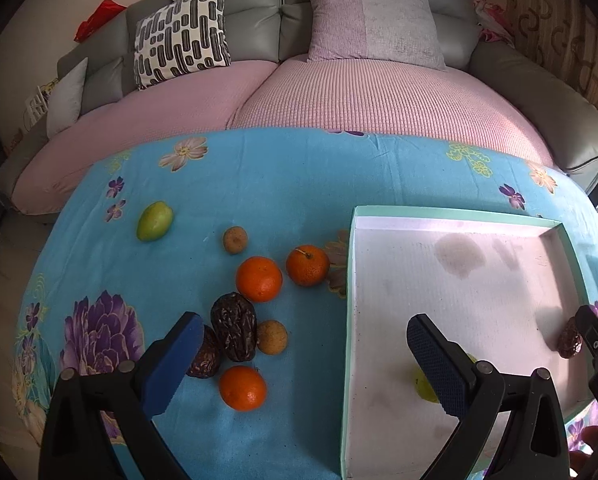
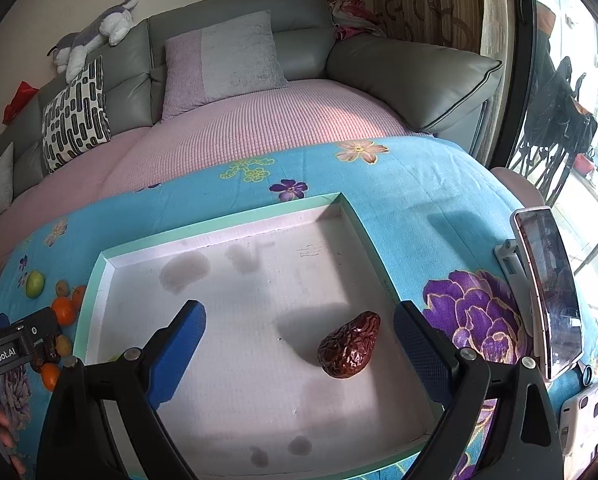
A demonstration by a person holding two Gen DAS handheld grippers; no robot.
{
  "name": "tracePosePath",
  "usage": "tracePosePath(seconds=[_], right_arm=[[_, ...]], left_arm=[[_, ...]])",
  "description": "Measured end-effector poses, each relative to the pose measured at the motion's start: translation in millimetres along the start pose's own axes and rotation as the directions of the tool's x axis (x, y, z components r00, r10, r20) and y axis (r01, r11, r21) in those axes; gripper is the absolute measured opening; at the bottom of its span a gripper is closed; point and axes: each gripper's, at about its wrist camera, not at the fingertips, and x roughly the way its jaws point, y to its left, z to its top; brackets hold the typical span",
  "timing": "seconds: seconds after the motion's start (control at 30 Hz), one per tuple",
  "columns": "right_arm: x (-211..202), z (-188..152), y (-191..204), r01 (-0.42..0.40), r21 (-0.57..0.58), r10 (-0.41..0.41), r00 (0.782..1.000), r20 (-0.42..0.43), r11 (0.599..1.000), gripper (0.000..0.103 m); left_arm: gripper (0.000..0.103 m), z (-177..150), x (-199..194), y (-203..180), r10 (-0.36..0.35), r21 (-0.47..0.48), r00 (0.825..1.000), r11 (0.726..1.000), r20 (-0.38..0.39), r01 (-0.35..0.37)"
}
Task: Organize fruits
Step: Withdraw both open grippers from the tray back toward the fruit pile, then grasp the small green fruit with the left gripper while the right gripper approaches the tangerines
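Observation:
A shallow white tray with a mint rim [image 1: 451, 213] [image 2: 219, 222] lies on the blue flowered cloth. One red date [image 2: 349, 345] [image 1: 570, 342] rests inside it, between my right gripper's [image 2: 299, 344] open fingers. A green fruit [image 1: 423, 387] also sits in the tray, half hidden behind my left gripper's right finger. My left gripper [image 1: 311, 344] is open above the tray's left rim. Left of the tray lie three oranges [image 1: 259, 279] [image 1: 307, 265] [image 1: 243, 388], two dark dates [image 1: 235, 332] [image 1: 205, 354], two brown longans [image 1: 272, 337] [image 1: 235, 239] and a green fruit [image 1: 155, 221].
A grey sofa with a pink cover [image 1: 339, 96] and cushions runs behind the table. A phone on a white stand [image 2: 547, 288] stands at the table's right edge, with a white device [image 2: 583, 412] below it. Fingers of a hand [image 2: 7, 432] show at the lower left.

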Motion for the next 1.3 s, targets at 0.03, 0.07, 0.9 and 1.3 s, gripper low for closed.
tracePosePath(seconds=[0.03, 0.07, 0.9, 1.3], right_arm=[[1.4, -0.4, 3.0, 0.001, -0.004, -0.001, 1.0, -0.002, 1.0, 0.095], [2.7, -0.4, 6.3, -0.002, -0.014, 0.002, 1.0, -0.002, 1.0, 0.095], [4.5, -5.1, 60.0, -0.021, -0.073, 0.024, 0.999, 0.044, 0.997, 0.095], [6.5, -5.1, 133.3, -0.141, -0.173, 0.143, 0.99, 0.003, 0.975, 0.095]], left_arm=[[0.103, 2.8, 0.0, 2.6, 0.003, -0.008, 1.0, 1.0, 0.0, -0.003], [0.103, 5.3, -0.4, 5.8, -0.002, -0.021, 1.0, 1.0, 0.004, 0.002], [0.103, 26.0, 31.4, 87.6, -0.043, -0.029, 0.998, 0.999, 0.034, 0.044], [0.103, 26.9, 49.7, 167.0, -0.079, -0.244, 0.997, 0.967, -0.003, 0.076]])
